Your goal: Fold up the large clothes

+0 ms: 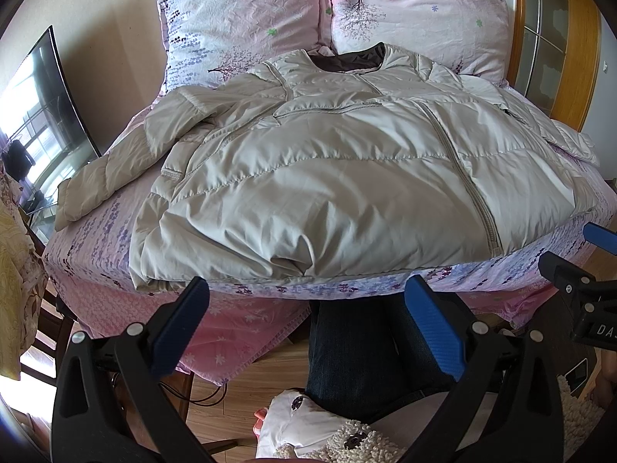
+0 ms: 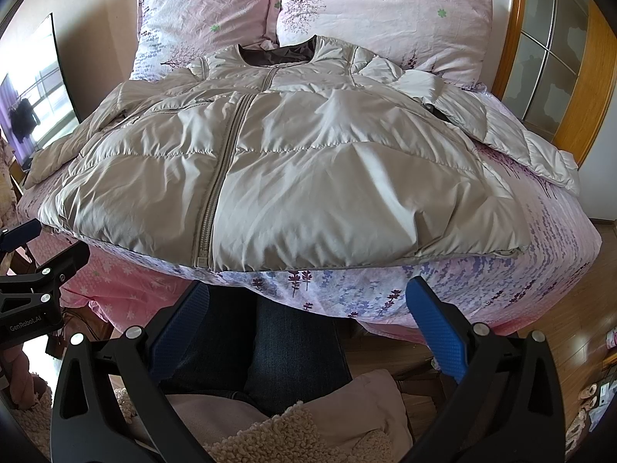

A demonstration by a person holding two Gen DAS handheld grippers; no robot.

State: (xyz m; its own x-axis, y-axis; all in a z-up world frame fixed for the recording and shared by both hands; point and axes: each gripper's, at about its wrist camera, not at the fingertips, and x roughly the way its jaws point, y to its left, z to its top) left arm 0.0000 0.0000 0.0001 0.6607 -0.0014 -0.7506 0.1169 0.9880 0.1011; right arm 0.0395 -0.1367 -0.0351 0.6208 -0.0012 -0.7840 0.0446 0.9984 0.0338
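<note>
1. Though it looks bulky, the beige puffer jacket (image 2: 293,162) is probably light for its size: quilted, air-filled panels, soft all through, with a smooth shell that looks slippery. It lies front-up on the bed (image 2: 501,289), zip closed, collar toward the pillows and hem at the near edge.
2. Because the padding springs back, I judge that folds will not hold by themselves; each one likely needs pressing flat. A thin pinch of shell fabric may slide out, so firmer places are the better holds: the stitched hem, the cuffs, the shoulder seams.
3. Its left sleeve (image 1: 100,181) trails off toward the bed's left side, and its right sleeve (image 2: 520,142) lies out to the right, both unfolded. A sensible first hold would be a cuff or shoulder seam, to bring a sleeve across the chest.
4. Neither tool holds anything: the left gripper (image 1: 308,308) and right gripper (image 2: 308,308) each hover just short of the hem with blue pads spread wide.
5. No container is in view; two pink floral pillows (image 2: 385,11) stand at the headboard, behind the collar.
6. Below the grippers, the person's jeans (image 2: 293,347) and fleecy clothing show.
</note>
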